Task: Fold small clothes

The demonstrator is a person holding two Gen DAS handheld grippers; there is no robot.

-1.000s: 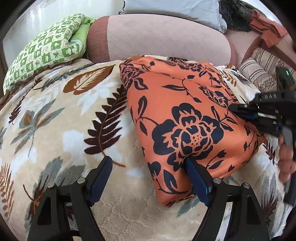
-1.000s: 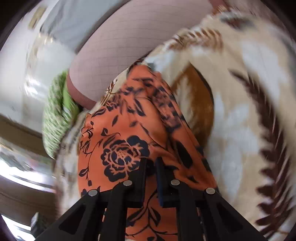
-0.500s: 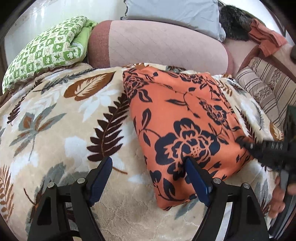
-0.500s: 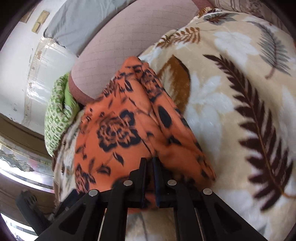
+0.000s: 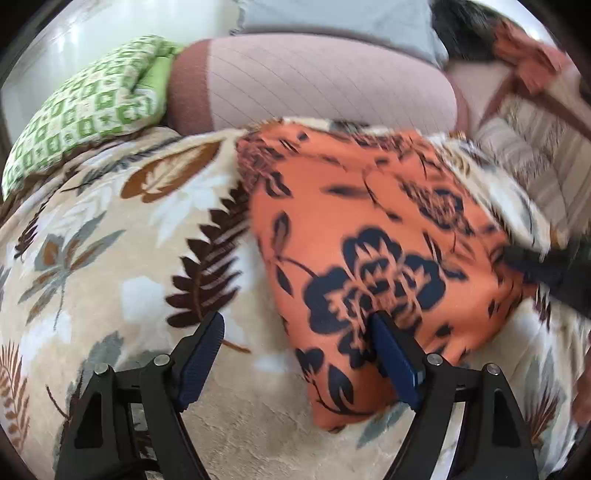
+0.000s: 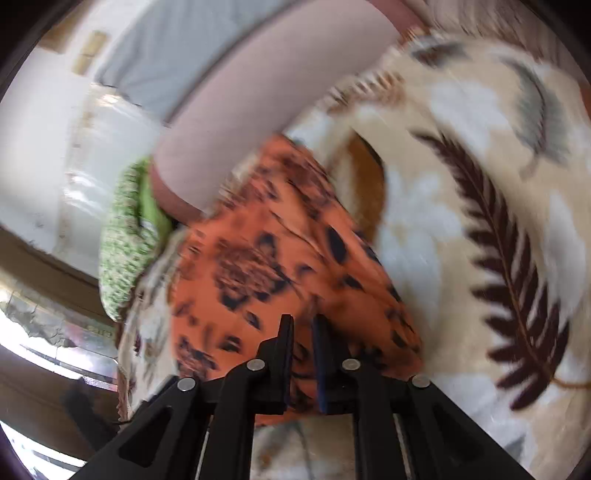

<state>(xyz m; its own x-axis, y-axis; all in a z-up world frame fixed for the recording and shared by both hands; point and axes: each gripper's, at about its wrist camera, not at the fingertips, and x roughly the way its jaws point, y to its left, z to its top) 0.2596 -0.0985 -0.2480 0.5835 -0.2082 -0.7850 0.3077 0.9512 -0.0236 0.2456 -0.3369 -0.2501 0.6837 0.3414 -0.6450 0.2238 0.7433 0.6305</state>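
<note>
An orange cloth with dark blue flowers [image 5: 369, 221] lies folded on a leaf-patterned blanket [image 5: 110, 258]. My left gripper [image 5: 297, 321] is wide open and low over the cloth's near corner. Its right finger [image 5: 391, 354] is on the cloth's near edge and its left finger is over bare blanket. In the right wrist view my right gripper [image 6: 303, 325] is at the near edge of the cloth [image 6: 258, 258]. Its jaws are opening, with a narrow gap and orange fabric showing in it. In the left wrist view that gripper [image 5: 546, 273] is a dark blur at the cloth's right edge.
A pink bolster [image 5: 314, 92] runs along the back, with a grey pillow [image 5: 332, 18] behind it. A green checked pillow [image 5: 85, 114] lies at the back left. Striped cushions [image 5: 524, 155] and a reddish garment [image 5: 532, 48] are at the back right. The blanket [image 6: 461, 184] stretches wide to the right.
My right gripper has drawn back along the cloth's right side to its edge, and its jaws have parted slightly. The cloth has settled flatter. My left gripper has stayed put.
</note>
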